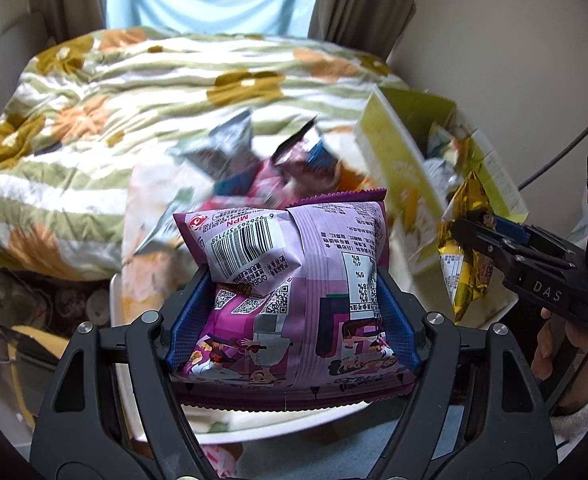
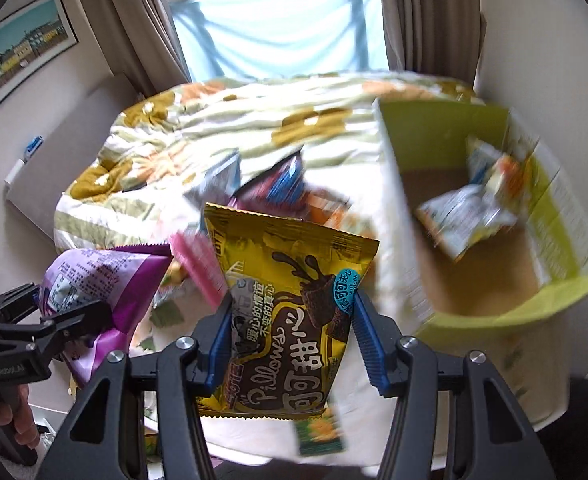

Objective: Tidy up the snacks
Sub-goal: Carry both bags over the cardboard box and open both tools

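So far only a few packets lie in the green box [image 2: 554, 216], while my left claw [image 1: 294, 304] is clamped on the purple bag [image 1: 294, 280], my right claw [image 2: 290, 328] on the yellow Pillows bag [image 2: 290, 300], and a heap of snacks [image 2: 262, 188] waits on the bed [image 2: 214, 128].

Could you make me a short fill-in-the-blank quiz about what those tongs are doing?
1. The left tongs grip a ____ snack bag.
2. The right tongs grip a ____ snack bag.
3. The green box already holds ____.
Missing words: purple; yellow; snack packets
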`<action>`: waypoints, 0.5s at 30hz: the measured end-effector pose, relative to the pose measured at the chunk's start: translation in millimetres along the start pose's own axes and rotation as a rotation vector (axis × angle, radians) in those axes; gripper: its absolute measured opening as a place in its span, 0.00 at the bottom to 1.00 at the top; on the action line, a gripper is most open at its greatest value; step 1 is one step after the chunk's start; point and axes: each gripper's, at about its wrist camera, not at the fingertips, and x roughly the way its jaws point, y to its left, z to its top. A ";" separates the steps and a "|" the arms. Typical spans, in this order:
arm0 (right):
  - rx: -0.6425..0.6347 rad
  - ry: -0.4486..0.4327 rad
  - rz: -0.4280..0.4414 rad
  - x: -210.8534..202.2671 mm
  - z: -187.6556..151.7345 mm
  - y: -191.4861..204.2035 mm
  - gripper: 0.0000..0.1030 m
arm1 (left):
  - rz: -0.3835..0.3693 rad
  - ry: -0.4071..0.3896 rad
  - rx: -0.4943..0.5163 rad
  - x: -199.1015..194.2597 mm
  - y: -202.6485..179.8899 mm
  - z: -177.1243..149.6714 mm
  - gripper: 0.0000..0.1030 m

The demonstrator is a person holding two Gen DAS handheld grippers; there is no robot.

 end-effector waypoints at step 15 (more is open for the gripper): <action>-0.019 -0.106 -0.046 -62.9 53.4 -168.3 0.49 | -0.080 -0.088 0.080 84.6 -200.6 88.8 0.73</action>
